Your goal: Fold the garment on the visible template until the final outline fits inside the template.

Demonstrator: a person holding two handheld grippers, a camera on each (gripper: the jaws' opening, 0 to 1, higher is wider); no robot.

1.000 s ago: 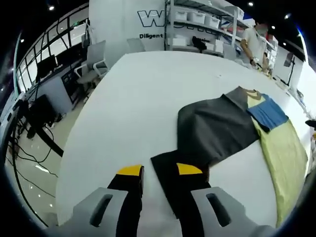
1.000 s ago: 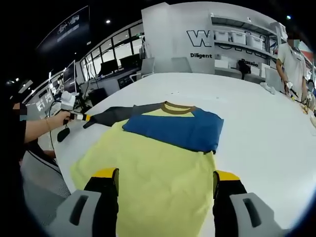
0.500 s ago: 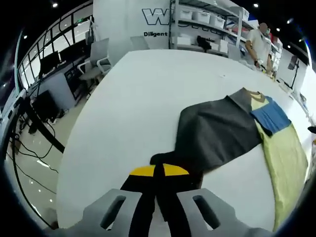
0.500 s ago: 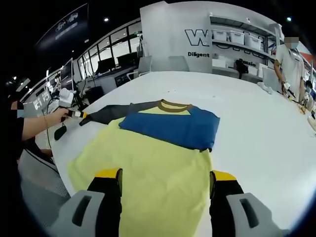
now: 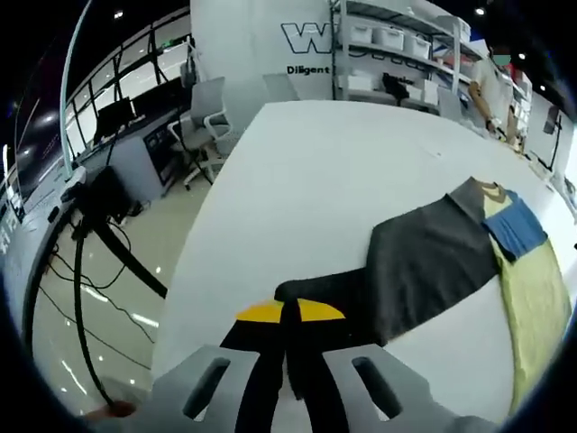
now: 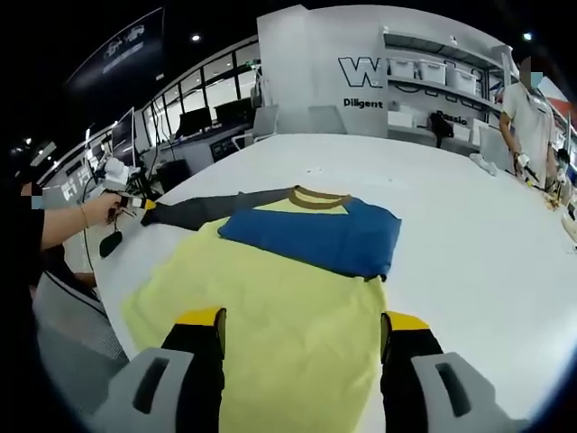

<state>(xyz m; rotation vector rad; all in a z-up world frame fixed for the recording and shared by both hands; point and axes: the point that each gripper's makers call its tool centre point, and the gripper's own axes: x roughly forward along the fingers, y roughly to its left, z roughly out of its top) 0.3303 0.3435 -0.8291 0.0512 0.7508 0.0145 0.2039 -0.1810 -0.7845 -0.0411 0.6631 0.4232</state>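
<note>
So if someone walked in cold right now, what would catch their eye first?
Probably the big yellow shirt spread on the white table, with a blue sleeve folded across its chest just below the brown collar. Next, the dark grey sleeve stretched out sideways, its cuff pinched in the shut left gripper near the table edge. The right gripper hangs open over the shirt's hem.

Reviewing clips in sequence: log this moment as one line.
left gripper: shut on dark sleeve | right gripper: open over yellow shirt body | blue sleeve: folded across chest
</note>
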